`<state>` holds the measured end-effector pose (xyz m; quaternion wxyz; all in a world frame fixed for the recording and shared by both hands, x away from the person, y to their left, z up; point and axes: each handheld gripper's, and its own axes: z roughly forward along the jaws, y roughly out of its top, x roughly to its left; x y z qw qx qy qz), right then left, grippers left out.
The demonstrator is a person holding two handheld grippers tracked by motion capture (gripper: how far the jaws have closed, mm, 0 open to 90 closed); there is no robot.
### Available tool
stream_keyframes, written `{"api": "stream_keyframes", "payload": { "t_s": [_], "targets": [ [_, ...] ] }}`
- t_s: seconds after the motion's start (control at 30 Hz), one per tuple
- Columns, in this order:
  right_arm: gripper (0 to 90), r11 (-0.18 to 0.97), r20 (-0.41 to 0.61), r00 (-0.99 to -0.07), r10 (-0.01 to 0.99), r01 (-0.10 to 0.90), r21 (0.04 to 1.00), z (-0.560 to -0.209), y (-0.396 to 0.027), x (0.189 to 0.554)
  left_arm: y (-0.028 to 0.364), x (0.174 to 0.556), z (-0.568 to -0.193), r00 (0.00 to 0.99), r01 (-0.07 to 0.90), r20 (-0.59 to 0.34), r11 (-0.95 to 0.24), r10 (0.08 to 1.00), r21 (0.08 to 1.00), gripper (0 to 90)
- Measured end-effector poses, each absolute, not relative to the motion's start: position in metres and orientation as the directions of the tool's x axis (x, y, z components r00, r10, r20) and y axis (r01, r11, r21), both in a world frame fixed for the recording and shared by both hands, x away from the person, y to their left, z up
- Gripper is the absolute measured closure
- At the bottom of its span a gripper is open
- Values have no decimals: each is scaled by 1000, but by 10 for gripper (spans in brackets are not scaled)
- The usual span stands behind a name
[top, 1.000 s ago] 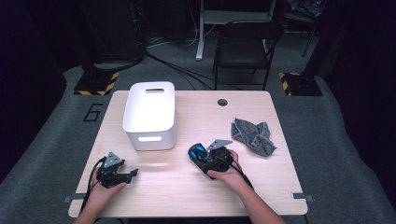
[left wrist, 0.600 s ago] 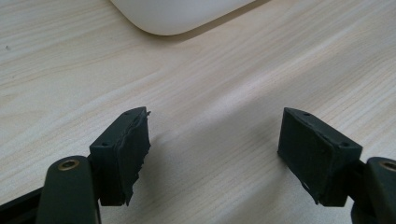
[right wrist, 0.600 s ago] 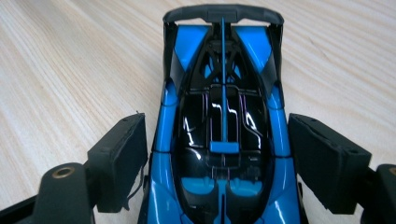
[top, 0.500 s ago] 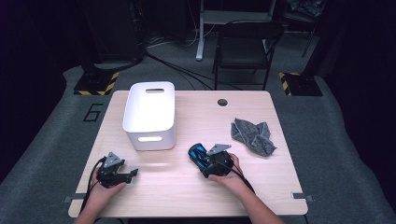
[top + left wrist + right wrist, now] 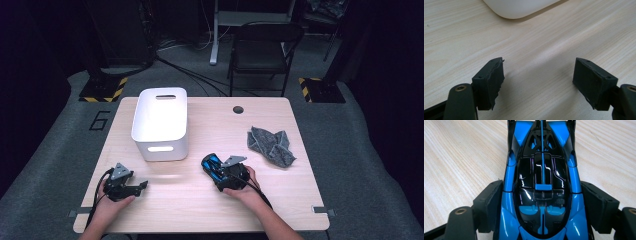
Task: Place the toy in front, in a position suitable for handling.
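The blue toy race car (image 5: 212, 165), clamped lengthwise by the right gripper (image 5: 223, 172), is pointed obliquely toward the desk's (image 5: 210, 210) far left corner.

— Left gripper (image 5: 142, 185)? 
— Low by the near edge, jaws wide apart, nothing btwn them.
— Right gripper (image 5: 212, 164)? 
— Held low mid-table, pointing away, pads snug against what's between them.
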<state>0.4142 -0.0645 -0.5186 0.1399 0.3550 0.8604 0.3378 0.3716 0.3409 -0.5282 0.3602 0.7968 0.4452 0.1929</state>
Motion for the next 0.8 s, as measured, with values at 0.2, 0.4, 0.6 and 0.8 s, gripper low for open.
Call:
{"api": "stream_keyframes", "payload": {
  "t_s": [0.2, 0.4, 0.6, 0.8],
  "targets": [
    [237, 531, -5, -717, 697, 511, 676, -518, -64, 415, 342, 372, -528, 536, 562, 0, -357, 844, 746, 248],
    [238, 549, -2, -739, 674, 499, 671, -517, -66, 417, 341, 372, -528, 536, 565, -10, -350, 844, 747, 248],
    [239, 567, -10, -761, 649, 474, 674, -517, -69, 417, 341, 371, -528, 548, 558, -8, -359, 836, 748, 264],
    [239, 582, -25, -779, 626, 446, 681, -518, -72, 417, 340, 370, -528, 557, 550, -10, -360, 830, 753, 301]
  ]
}}
